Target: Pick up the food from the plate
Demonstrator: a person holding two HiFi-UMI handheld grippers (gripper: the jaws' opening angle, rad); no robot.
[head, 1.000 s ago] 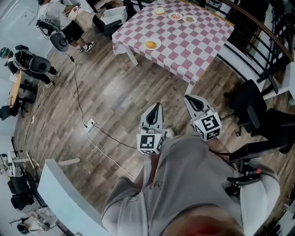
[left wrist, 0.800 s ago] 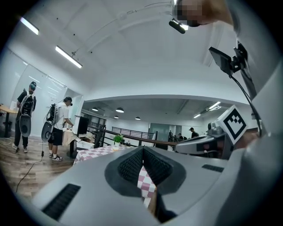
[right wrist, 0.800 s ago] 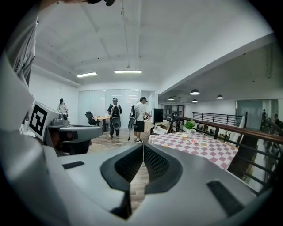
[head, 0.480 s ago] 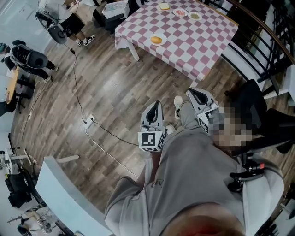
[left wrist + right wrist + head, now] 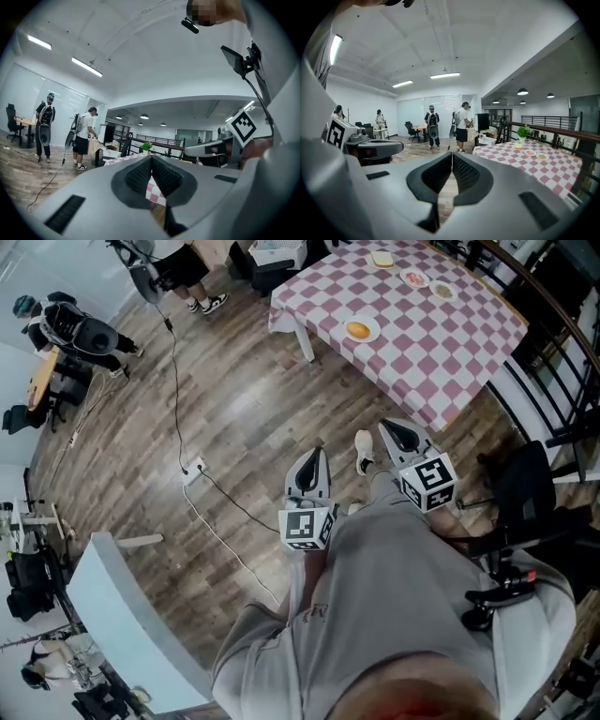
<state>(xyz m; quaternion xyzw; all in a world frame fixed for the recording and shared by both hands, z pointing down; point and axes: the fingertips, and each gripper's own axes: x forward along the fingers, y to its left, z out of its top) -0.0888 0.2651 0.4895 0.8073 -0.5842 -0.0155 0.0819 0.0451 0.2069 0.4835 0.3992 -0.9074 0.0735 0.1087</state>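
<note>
A white plate (image 5: 361,330) with a round orange piece of food (image 5: 358,329) sits near the left edge of a table with a pink checked cloth (image 5: 441,352), far ahead. Three smaller dishes (image 5: 413,278) stand at the table's far end; the right gripper view shows them as dishes (image 5: 529,153) too. My left gripper (image 5: 316,453) and right gripper (image 5: 385,428) are held side by side over the wood floor, well short of the table. Both are shut with nothing in them, as seen on the left gripper (image 5: 151,157) and the right gripper (image 5: 452,153).
A cable and power strip (image 5: 194,470) lie on the floor to the left. A black chair (image 5: 525,484) and a dark railing (image 5: 553,324) stand on the right. Two people (image 5: 80,329) are at the far left, and a white panel (image 5: 122,615) is at the lower left.
The table and its plate have slid right and down in the head view, so they are nearer. Both grippers stay shut and side by side.
</note>
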